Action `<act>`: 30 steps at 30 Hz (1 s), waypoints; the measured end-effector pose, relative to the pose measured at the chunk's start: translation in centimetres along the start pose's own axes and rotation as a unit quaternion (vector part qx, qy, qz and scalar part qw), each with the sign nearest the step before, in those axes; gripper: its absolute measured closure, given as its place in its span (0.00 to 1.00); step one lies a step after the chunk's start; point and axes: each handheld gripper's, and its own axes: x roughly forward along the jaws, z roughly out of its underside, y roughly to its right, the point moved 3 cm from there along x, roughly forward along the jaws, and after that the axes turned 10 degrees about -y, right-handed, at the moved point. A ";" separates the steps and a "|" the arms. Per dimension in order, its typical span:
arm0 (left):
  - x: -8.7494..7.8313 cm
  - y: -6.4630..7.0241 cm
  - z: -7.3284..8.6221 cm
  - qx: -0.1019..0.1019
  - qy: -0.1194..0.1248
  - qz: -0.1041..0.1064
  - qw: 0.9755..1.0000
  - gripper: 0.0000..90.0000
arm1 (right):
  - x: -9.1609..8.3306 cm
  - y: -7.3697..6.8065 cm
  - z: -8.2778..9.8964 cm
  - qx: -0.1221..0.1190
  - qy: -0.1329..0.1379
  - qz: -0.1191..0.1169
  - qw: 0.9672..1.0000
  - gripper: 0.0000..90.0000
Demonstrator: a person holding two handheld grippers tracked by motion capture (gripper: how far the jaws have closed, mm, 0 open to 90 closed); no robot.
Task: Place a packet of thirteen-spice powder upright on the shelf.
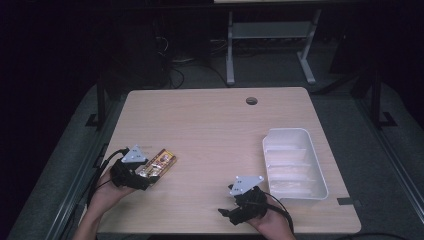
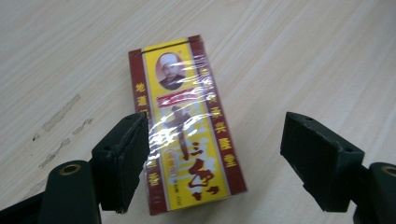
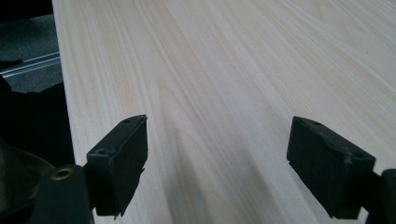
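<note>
Tongs on the left (image 2: 215, 158) gaped wide over a yellow packet (image 2: 184, 126); right tongs (image 3: 217, 163) gaped wide above bare surface (image 3: 233, 70).

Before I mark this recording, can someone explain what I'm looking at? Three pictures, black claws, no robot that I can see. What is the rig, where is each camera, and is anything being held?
There is no robot here. A person sits at a wooden table and holds a hand tool in each hand; each tool ends in a two-jaw gripper.

The high view looks down from above the person's side. The left gripper is at the lower left, the right gripper near the front edge.

The other two pictures come from cameras that ride on the grippers and look along their black jaws.

On the table lie a flat red and yellow packet in shiny wrap and, to the right, a white plastic bin.

Nothing is held. The left gripper's jaws stand open on either side of the packet, not closed on it. The right gripper's jaws are open over bare wood.
</note>
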 end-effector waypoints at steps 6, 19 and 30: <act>0.6 -0.8 0.1 -0.024 0.006 -0.013 1.000 0.25 | 0.0 -0.1 0.0 -0.005 -0.005 0.003 1.000 0.22; 2.3 -1.2 0.4 -0.039 -0.025 -0.020 0.999 0.25 | 0.0 -0.1 0.0 -0.015 -0.010 0.008 1.000 0.22; 3.3 -1.0 0.3 -0.032 -0.053 -0.026 0.998 0.30 | 0.0 -0.3 -0.1 -0.020 -0.009 0.011 1.000 0.23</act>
